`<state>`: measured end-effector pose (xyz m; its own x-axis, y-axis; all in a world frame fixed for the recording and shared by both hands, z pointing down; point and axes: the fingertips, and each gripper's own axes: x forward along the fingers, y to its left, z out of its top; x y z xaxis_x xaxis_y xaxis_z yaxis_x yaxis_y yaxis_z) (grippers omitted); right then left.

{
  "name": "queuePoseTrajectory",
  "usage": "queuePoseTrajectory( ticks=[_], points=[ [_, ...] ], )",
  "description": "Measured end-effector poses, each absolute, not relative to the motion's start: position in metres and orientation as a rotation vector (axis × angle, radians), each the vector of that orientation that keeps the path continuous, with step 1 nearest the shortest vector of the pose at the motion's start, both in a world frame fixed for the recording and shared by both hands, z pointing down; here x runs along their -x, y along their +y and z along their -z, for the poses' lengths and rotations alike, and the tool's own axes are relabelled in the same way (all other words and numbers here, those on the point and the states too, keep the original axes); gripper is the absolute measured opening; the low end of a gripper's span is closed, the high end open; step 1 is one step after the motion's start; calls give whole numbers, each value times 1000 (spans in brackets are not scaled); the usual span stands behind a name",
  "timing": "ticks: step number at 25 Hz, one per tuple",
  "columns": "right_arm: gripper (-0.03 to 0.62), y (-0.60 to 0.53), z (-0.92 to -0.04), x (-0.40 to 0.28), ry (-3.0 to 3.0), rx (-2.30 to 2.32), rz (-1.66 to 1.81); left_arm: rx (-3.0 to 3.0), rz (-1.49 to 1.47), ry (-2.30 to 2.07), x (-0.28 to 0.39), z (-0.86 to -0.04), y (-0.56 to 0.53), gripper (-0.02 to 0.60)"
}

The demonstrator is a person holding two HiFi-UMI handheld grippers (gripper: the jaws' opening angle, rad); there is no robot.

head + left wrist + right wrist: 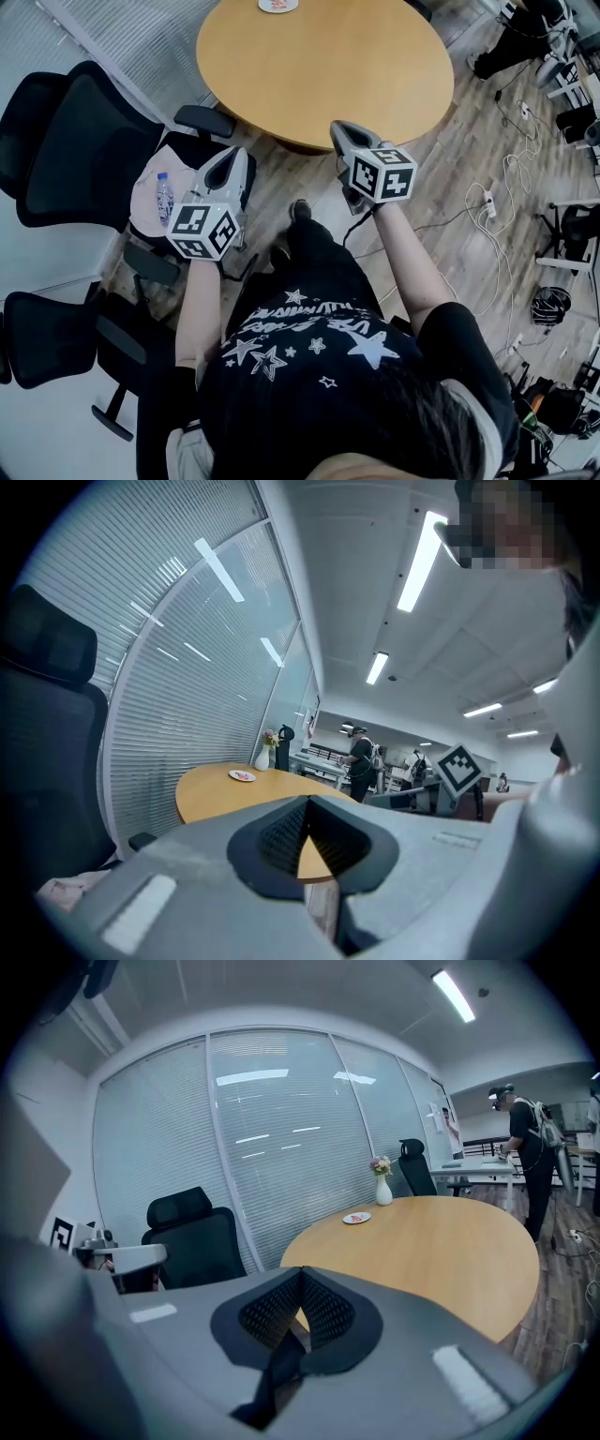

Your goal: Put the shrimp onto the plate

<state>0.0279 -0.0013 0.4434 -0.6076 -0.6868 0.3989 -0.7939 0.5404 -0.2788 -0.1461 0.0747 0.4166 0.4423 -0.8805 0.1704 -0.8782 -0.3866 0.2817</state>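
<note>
A small white plate point(277, 5) with something pinkish-red on it lies at the far edge of the round wooden table point(328, 66); too small to tell if that is the shrimp. The same plate point(242, 776) point(356, 1218) shows far off in both gripper views. My left gripper point(228, 161) hangs over the floor short of the table's near edge, its jaws shut with nothing between them. My right gripper point(341, 131) is held just at the table's near rim, also shut and empty. Seen along their jaws, the left gripper point(307, 803) and right gripper point(301, 1274) point at the table.
Black office chairs point(66, 159) stand to the left; one seat holds a water bottle point(165, 197). Cables and a power strip point(487, 202) lie on the wood floor at the right. A white vase with flowers point(382, 1190) stands beyond the plate. A person point(525, 1157) stands further back.
</note>
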Motion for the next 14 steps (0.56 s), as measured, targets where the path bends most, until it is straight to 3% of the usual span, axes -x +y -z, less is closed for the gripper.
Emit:
queuePoseTrajectory(
  ticks=[14],
  points=[
    [0, 5, -431, -57, -2557, -1240, -634, -2384, 20, -1531, 126, -398, 80, 3]
  ],
)
